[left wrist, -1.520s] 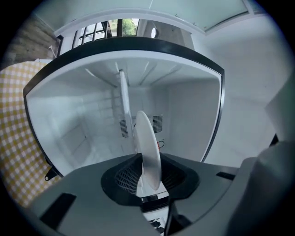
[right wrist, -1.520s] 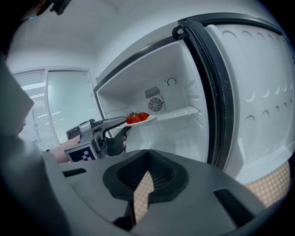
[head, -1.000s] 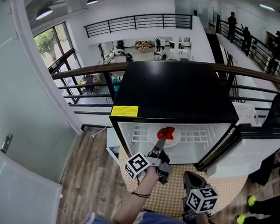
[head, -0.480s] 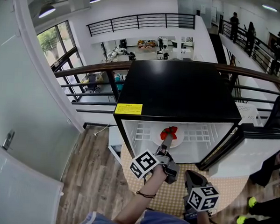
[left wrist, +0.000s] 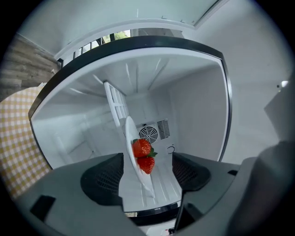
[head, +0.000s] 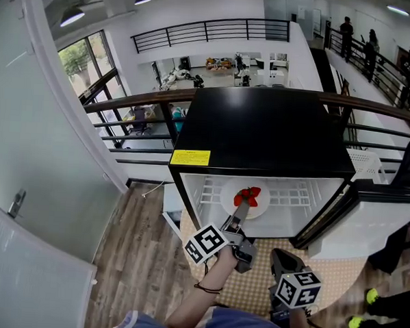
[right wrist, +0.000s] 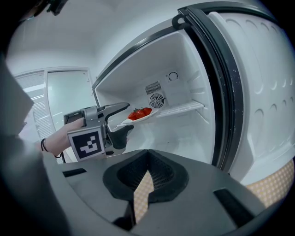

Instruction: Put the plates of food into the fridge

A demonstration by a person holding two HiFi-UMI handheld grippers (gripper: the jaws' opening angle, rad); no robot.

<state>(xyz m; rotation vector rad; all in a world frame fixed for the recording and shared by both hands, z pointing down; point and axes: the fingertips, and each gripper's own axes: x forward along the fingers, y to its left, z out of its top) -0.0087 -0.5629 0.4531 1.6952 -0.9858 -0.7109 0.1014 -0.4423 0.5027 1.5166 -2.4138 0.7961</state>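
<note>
Left hand-held gripper (left wrist: 147,176) — jaws just opening, wide around the strawberry plate (left wrist: 129,136) — yellow label (head: 190,157) on fridge (head: 262,128) unreadable.

Wood-plank floor (head: 131,259) seen at left, checkered mat (head: 336,271) laid on it. Railing (head: 129,100) set along balcony edge. Windows (head: 80,59), lit ceiling lamps (head: 72,16) seen beyond; white wall (head: 28,137) at left.

A wood-plank floor (head: 135,245) fills the lower left, and a tan checked mat (head: 255,296) lies at lower centre. A brown-topped railing (head: 136,101) crosses mid-frame, with a window (head: 80,61) beyond it at upper left. People (head: 347,33) stand along the upper-right walkway.
</note>
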